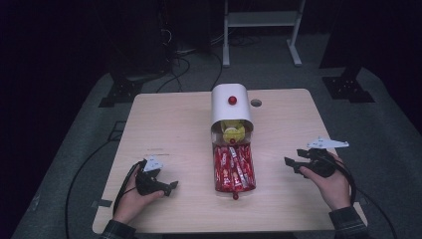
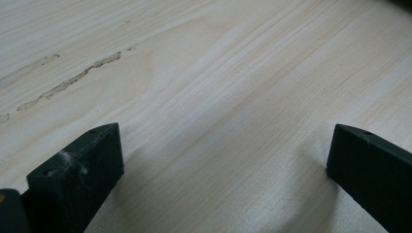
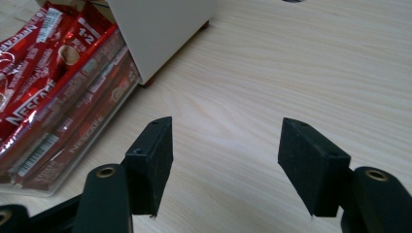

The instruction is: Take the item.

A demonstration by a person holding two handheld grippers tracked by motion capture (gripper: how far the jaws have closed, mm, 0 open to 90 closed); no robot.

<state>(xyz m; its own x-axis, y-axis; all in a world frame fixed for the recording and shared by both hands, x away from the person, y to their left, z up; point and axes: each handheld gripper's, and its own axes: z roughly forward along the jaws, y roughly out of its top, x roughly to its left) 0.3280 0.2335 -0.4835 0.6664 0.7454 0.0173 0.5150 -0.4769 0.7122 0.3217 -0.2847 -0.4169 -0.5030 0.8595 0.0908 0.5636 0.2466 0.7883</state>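
Work in hand: a white drawer box (image 1: 230, 107) with a red knob on top stands at the middle of the table (image 1: 164, 119), its clear drawer (image 1: 234, 188) pulled out toward the near edge.
Drawer contents: red coffee sachets (image 1: 234, 168) lie packed lengthwise in the drawer; in the right claw view they sit at the left, beside the white housing.
Inside the box: something yellow (image 1: 233, 132) shows in the opening behind the drawer; what it is I cannot tell.
Left claw (image 1: 171, 185): rests on the table near the left corner, well apart from the drawer, jaws wide with only bare wood between them.
Right claw (image 1: 291, 163): held to the right of the drawer, pointing toward it, jaws apart at a middling width, nothing between them.
Done so far: the drawer stands open and full, by the look of it.
Left to do: either claw has yet to touch the drawer or a sachet; whether closing or picking comes next is only a guess, with the right claw the better placed.
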